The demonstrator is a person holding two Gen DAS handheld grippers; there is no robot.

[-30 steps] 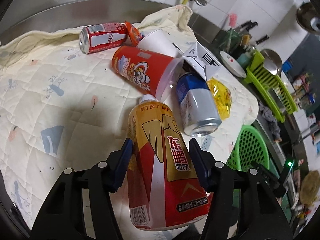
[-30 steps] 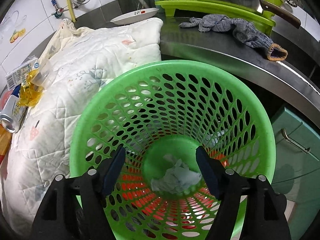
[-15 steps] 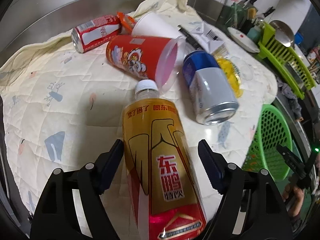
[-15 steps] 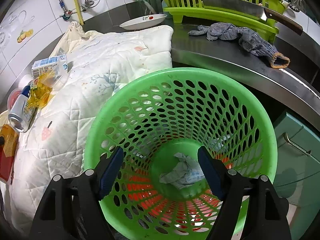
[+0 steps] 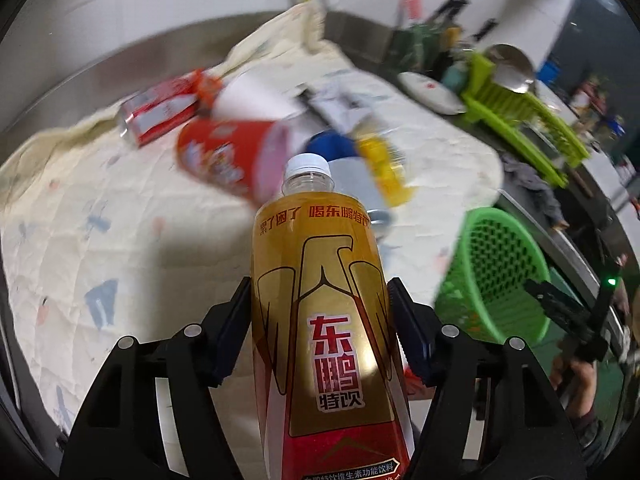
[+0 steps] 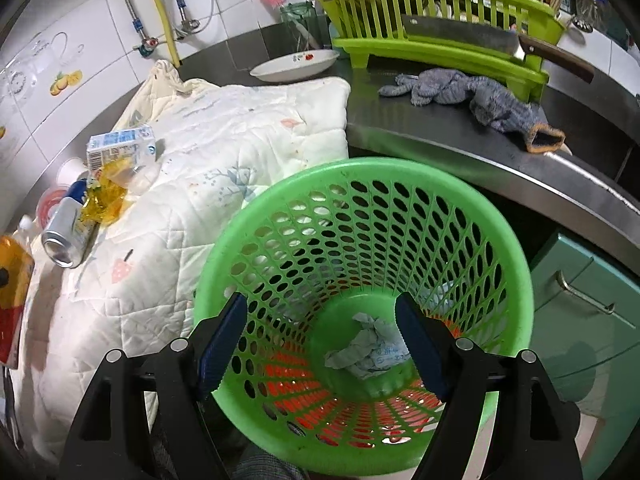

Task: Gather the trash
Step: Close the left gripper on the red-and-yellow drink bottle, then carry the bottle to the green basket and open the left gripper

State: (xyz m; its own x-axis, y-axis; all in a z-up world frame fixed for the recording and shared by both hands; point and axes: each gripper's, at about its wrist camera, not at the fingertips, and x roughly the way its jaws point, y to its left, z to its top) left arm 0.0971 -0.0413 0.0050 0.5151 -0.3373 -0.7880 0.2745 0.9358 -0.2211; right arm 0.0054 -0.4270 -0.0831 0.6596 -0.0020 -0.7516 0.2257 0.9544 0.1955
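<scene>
Left-wrist view showed the left gripper (image 5: 320, 320) pinching the bottle (image 5: 320, 320), jaws just closed on its sides, long axis toward twelve o'clock. Farther off, the green basket (image 5: 496, 272) lay at three o'clock, the right gripper (image 6: 320, 340) spread over it.

You see a gold-and-red bottle (image 5: 320, 332) with white cap; bright green basket (image 6: 360, 240), perforated; cream quilt (image 6: 224, 152) with pale blue and pink motifs; red can (image 5: 160, 114); blue-and-silver can (image 6: 68, 228); grey rag (image 6: 472, 94).
</scene>
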